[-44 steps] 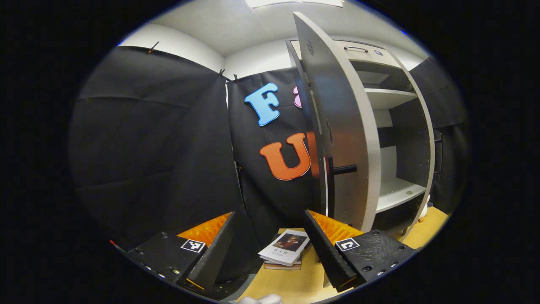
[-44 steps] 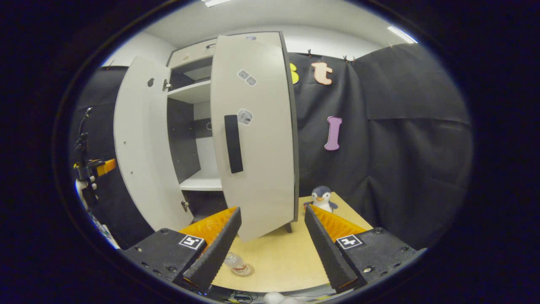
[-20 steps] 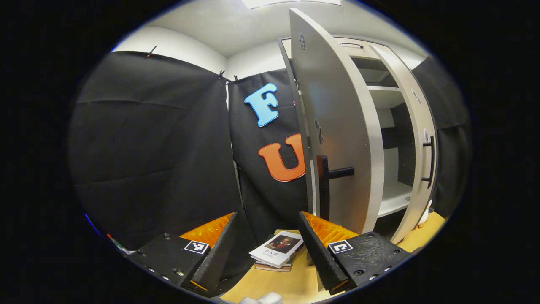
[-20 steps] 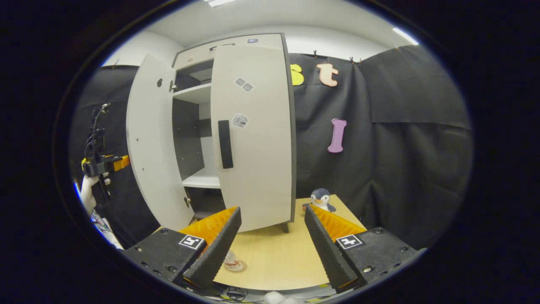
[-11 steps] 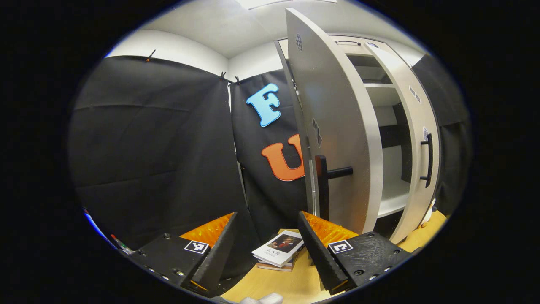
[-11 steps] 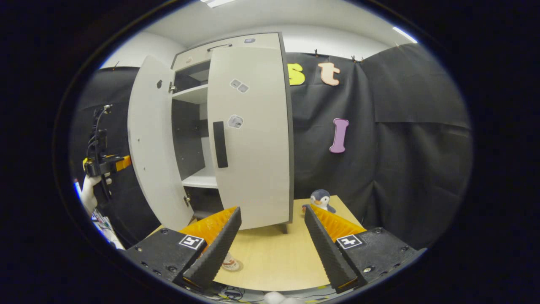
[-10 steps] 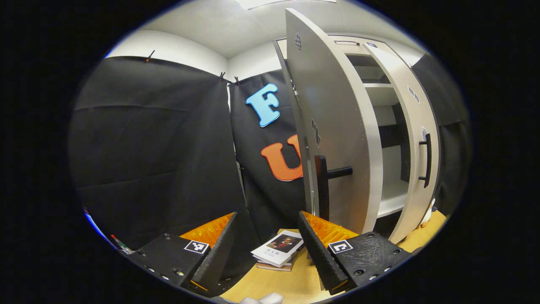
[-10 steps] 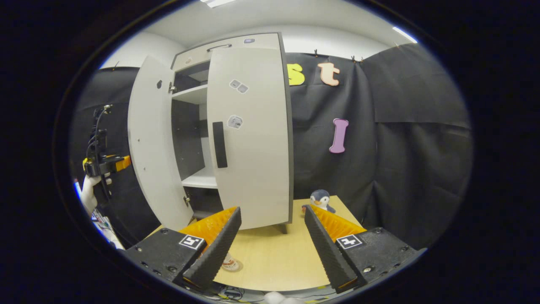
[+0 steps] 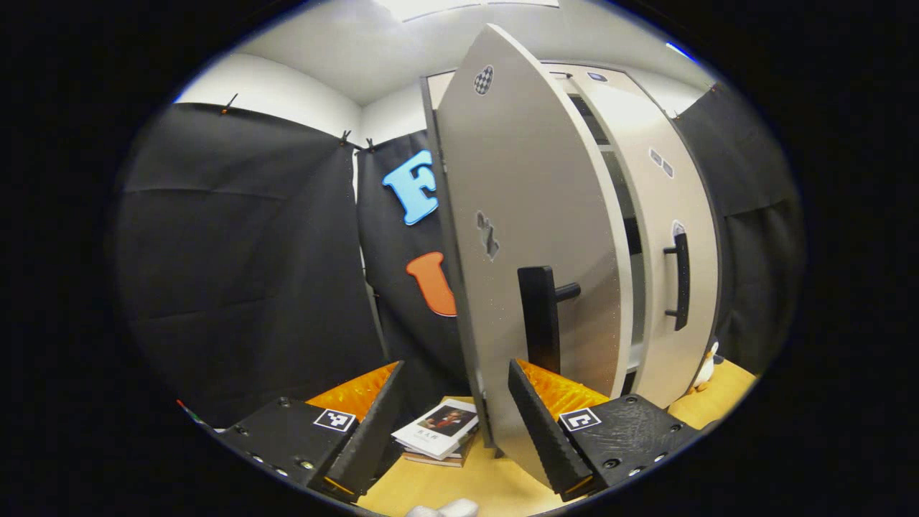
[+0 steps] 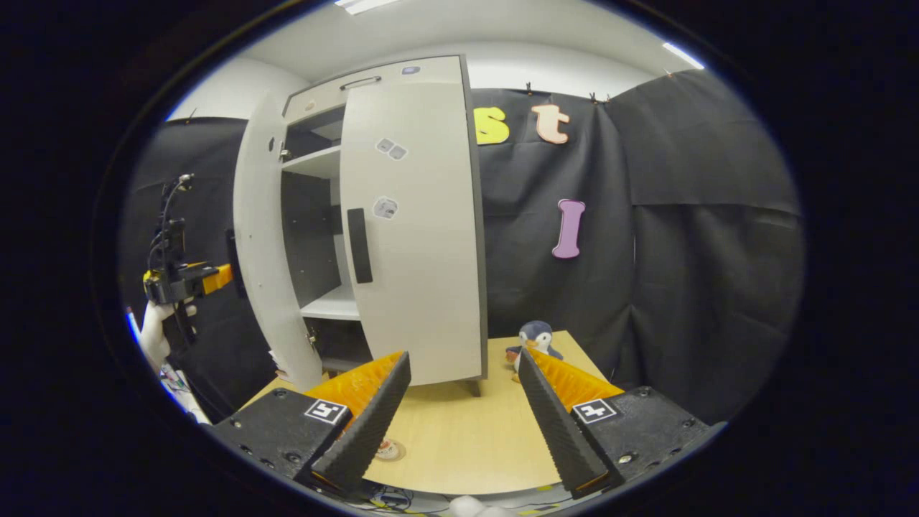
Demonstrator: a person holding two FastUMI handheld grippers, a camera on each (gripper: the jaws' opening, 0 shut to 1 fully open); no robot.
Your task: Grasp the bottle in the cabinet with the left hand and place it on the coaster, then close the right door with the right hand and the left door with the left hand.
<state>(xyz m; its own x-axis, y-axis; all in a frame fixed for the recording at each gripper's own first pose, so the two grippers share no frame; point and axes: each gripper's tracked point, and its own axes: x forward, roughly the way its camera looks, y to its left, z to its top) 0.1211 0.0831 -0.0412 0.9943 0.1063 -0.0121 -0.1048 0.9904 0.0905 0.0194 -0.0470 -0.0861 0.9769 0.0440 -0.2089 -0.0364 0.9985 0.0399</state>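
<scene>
Two flat, matte grey cabinet doors are standing ajar: the left door (image 9: pixel 531 237) with its black bar handle (image 9: pixel 540 317) is filling the left gripper view's centre, the right door (image 10: pixel 413 237) the right gripper view's. Both the left gripper (image 9: pixel 452 424) and right gripper (image 10: pixel 463 424) are showing ridged jaws spread, pinching nothing. The bottle (image 10: pixel 389 450) is sitting at lower left on the smooth wooden counter (image 10: pixel 467 445).
</scene>
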